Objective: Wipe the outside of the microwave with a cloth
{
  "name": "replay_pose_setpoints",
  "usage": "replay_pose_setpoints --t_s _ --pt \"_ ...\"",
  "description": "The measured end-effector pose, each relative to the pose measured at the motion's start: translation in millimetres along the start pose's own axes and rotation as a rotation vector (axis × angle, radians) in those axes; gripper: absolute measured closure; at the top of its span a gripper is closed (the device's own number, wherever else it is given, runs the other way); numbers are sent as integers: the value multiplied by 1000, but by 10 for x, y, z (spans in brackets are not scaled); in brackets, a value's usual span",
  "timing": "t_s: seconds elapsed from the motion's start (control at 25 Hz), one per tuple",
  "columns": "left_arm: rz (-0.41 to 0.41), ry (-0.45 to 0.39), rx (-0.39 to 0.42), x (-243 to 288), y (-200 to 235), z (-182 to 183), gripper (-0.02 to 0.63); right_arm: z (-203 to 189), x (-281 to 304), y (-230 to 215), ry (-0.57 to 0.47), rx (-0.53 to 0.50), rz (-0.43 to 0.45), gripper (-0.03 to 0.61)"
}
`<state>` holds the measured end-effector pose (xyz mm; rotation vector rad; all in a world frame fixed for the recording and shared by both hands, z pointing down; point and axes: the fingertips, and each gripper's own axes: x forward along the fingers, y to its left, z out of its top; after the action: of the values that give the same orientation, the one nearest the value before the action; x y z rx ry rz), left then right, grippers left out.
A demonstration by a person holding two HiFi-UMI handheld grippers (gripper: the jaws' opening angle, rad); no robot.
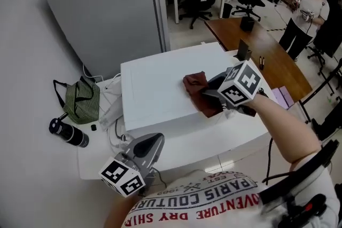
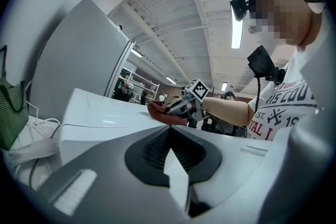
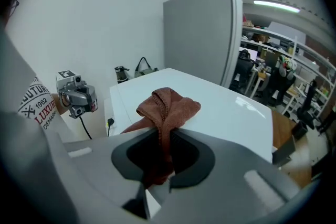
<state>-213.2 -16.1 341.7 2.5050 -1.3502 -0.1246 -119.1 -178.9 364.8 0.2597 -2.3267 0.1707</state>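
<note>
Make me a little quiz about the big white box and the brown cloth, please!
1. True or false: the left gripper is pinching the cloth.
2. Where does the cloth rest? A: on top of the microwave. B: on the floor. C: inside a drawer.
3. Fill the gap: in the head view, the black bottle lies on the table to the ___ of the microwave.

Key: 1 false, because the right gripper pinches it while the left one is shut on nothing. 2 A. 3 left.
</note>
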Motion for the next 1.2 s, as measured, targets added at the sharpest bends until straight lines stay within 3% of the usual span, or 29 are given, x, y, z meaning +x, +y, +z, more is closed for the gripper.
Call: replay_pose_setpoints --t_s 0.32,0.56,0.72,0.96,1.2 --pt "-141 69 6 673 -344 -82 609 -656 -681 -652 -1 140 -111 534" --pt "-185 90 15 941 -515 -71 609 -905 -950 -812 -32 206 -125 534" --pt "-181 94 11 956 -530 -80 609 -887 -965 -792 -26 186 -123 534" --pt "-113 89 4 737 -358 -79 609 -401 -1052 -502 -92 64 -94 535" --pt "-28 57 9 357 -192 -35 609 495 -649 162 -153 -142 39 535"
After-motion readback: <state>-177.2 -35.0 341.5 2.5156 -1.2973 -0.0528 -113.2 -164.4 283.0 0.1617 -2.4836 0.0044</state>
